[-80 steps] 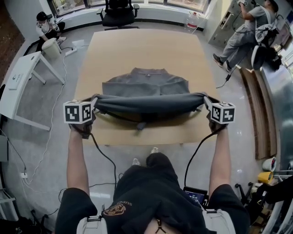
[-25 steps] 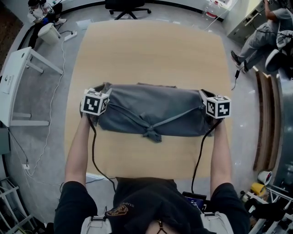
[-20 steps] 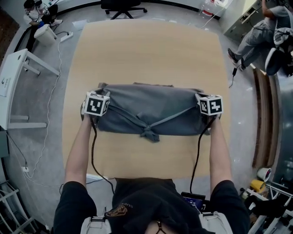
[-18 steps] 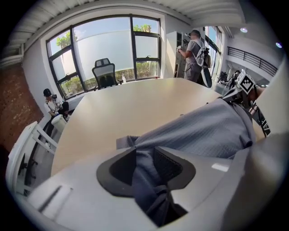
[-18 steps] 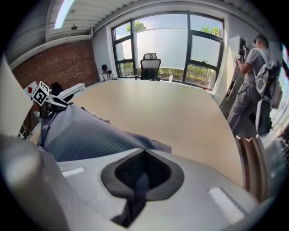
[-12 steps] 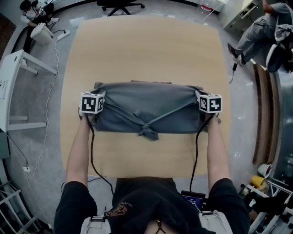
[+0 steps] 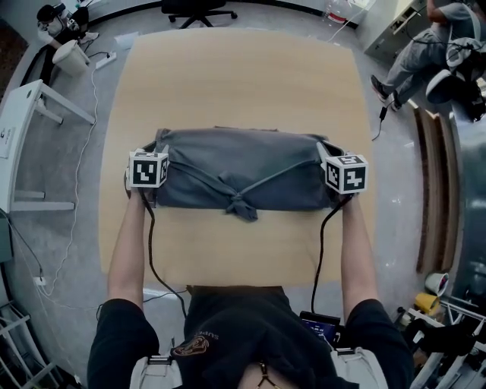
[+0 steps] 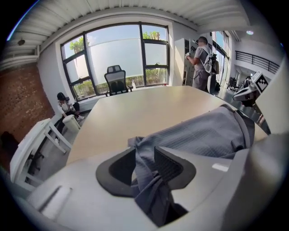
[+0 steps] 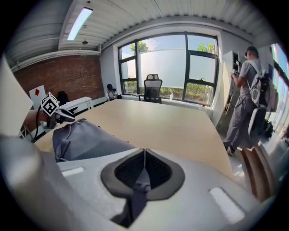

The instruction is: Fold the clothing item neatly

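A grey garment [image 7: 243,163] lies doubled over as a long bundle across the middle of the wooden table [image 7: 243,76]. Two of its straps run in a V to a bunch [image 7: 241,208] at its near edge. My left gripper [image 7: 160,152] is at its left end. In the left gripper view my left gripper [image 8: 144,150] is shut on a thick wad of the cloth [image 8: 203,133]; its jaws have just eased open a little. My right gripper [image 7: 323,153] is at the right end. In the right gripper view my right gripper [image 9: 144,153] has its pads together on a thin strip of the garment [image 9: 81,137].
An office chair [image 7: 194,9] stands beyond the table's far edge and a white side table [image 7: 23,129] to the left. People are at the far left [image 7: 57,15] and far right [image 7: 425,38]. Wooden planks [image 7: 429,190] lie on the floor at the right.
Three seconds ago both grippers held the hem raised near the front edge. The hem has since been carried over the garment, which now lies doubled. Over the last second the hands barely shifted.
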